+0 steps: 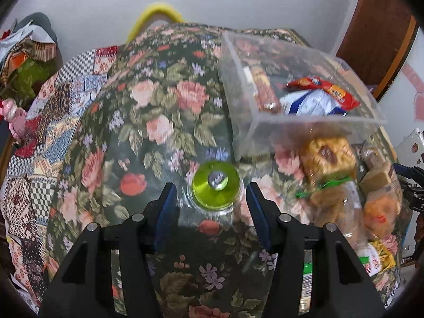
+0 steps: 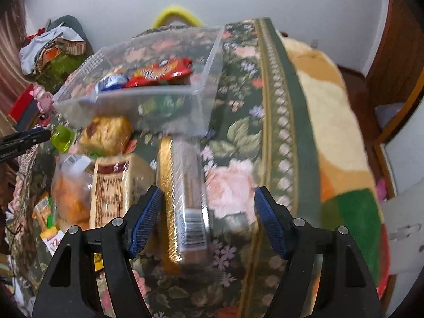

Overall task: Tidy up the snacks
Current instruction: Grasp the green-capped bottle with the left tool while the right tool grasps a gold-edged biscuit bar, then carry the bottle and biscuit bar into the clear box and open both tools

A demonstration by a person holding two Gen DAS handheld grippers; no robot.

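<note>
A clear plastic bin point(image 1: 267, 122) stands on the floral cloth and holds a red snack pack point(image 1: 322, 90) and a blue-white pack point(image 1: 310, 104); it also shows in the right wrist view point(image 2: 137, 98). My left gripper point(image 1: 210, 198) is open, its fingers on either side of a clear bottle with a green cap point(image 1: 215, 186). My right gripper point(image 2: 208, 212) is open over a long clear-wrapped biscuit pack point(image 2: 185, 201) that lies between its fingers. Loose snacks point(image 1: 328, 156) lie in front of the bin.
Several wrapped pastries and packets point(image 2: 76, 185) lie left of the biscuit pack. A patchwork quilt point(image 1: 39, 143) covers the left side. A blanket point(image 2: 336, 143) lies right of the cloth's border. Clutter point(image 2: 53, 47) is piled by the wall.
</note>
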